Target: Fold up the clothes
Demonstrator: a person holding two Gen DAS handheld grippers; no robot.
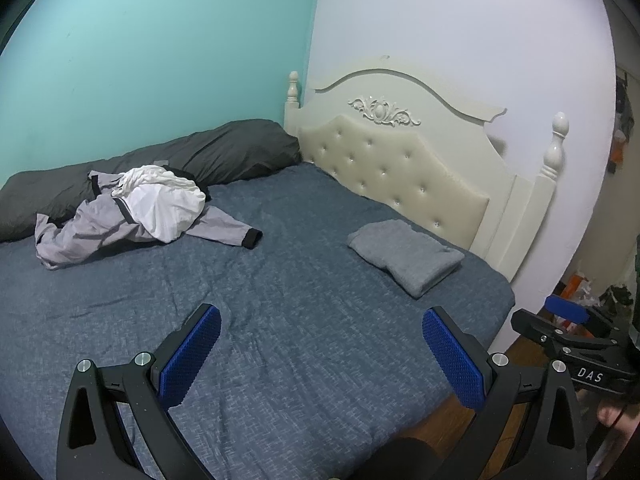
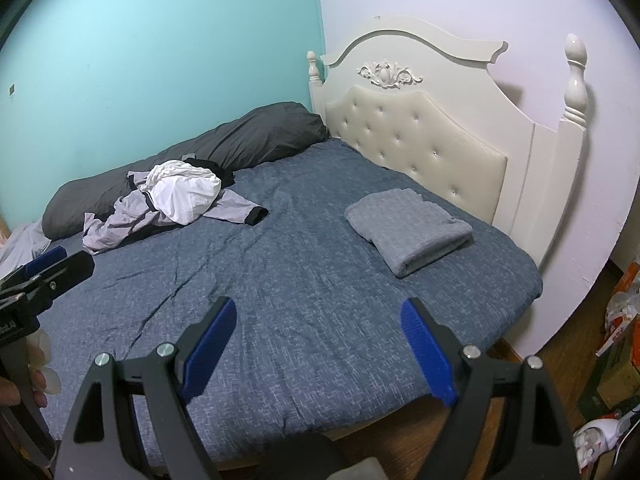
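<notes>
Bed: a mattress under a blue-grey flecked cover (image 1: 280,280) serves as the work surface; it bears every garment in view.
Unfolded pile: a lilac-grey jacket (image 1: 100,232) with black cuffs lies crumpled at the far side, a white garment (image 1: 164,208) heaped on top of it, a bit of black cloth showing behind.
Folded item: a grey folded garment (image 2: 408,232) lies flat near the headboard, well apart from the pile.
Pillow: a long dark grey pillow (image 2: 224,144) runs along the teal wall (image 1: 140,60), just behind the pile.
Headboard: cream, tufted panel with carved crest (image 2: 420,128), against a pale wall.
Floor: wood boards, with boxes and clutter at the right edge.
Left gripper (image 1: 320,356): jaws wide apart, nothing between them, poised above the near bed edge.
Right gripper (image 2: 320,352): jaws wide apart, empty, over the same edge.
</notes>
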